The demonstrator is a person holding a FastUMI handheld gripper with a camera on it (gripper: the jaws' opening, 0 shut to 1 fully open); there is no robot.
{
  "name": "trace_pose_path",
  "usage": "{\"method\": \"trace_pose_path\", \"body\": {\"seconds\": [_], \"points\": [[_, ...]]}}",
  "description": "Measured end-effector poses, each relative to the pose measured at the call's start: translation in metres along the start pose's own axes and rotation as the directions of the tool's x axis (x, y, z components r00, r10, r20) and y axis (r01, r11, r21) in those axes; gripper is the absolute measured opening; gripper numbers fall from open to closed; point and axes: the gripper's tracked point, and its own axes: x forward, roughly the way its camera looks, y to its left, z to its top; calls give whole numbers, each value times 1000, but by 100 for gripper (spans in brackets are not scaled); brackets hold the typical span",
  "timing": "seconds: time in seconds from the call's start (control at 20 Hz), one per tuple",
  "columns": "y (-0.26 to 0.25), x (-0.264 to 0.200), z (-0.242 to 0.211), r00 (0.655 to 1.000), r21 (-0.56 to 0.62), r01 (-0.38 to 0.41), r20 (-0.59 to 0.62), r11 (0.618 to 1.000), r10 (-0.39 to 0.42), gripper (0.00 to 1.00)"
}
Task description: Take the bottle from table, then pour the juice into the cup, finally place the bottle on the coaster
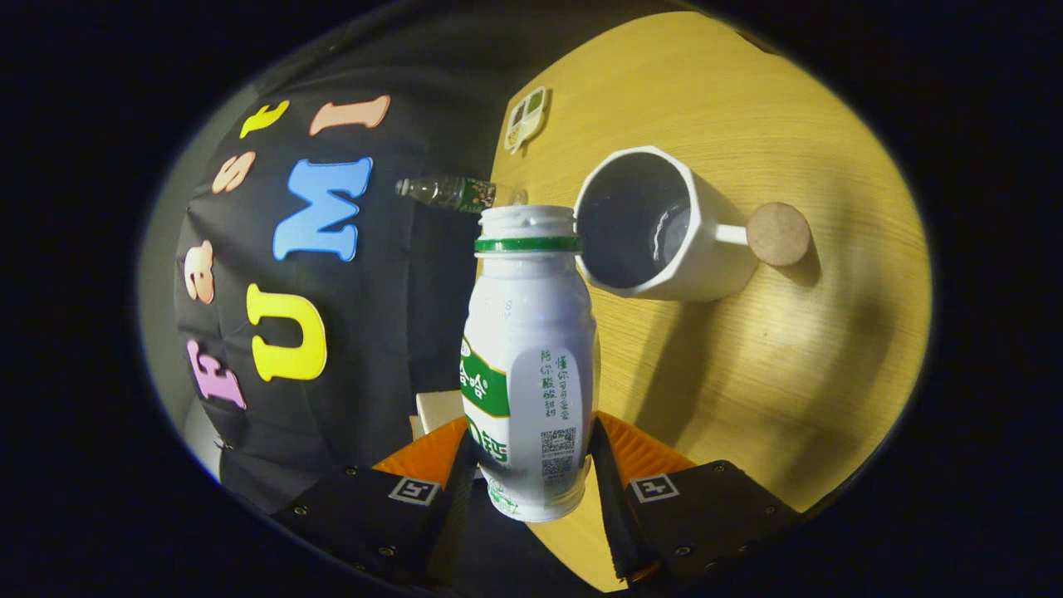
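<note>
A white juice bottle (530,349) with a green neck ring and an open mouth sits between my fingers, and my gripper (531,465) is shut on its lower body. The whole scene is rolled sideways. The bottle's mouth lies close beside the rim of a white mug (656,228) that stands on the wooden table (789,349). The mug's inside looks dark with a faint gleam at the bottom. A round cork coaster (778,234) rests on the table just past the mug's handle.
A clear plastic water bottle (453,193) stands near the table's edge by the black cloth wall. A small white card (525,119) lies on the table beyond the mug. Bare wood spreads around the coaster.
</note>
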Motion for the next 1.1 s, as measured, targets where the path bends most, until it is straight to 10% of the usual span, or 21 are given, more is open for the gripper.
{"method": "trace_pose_path", "body": {"seconds": [0.45, 1.1], "points": [[-1, 7, 12, 996, -333, 18, 84, 943, 11, 69], [11, 32, 18, 981, -751, 125, 193, 648, 35, 69]]}}
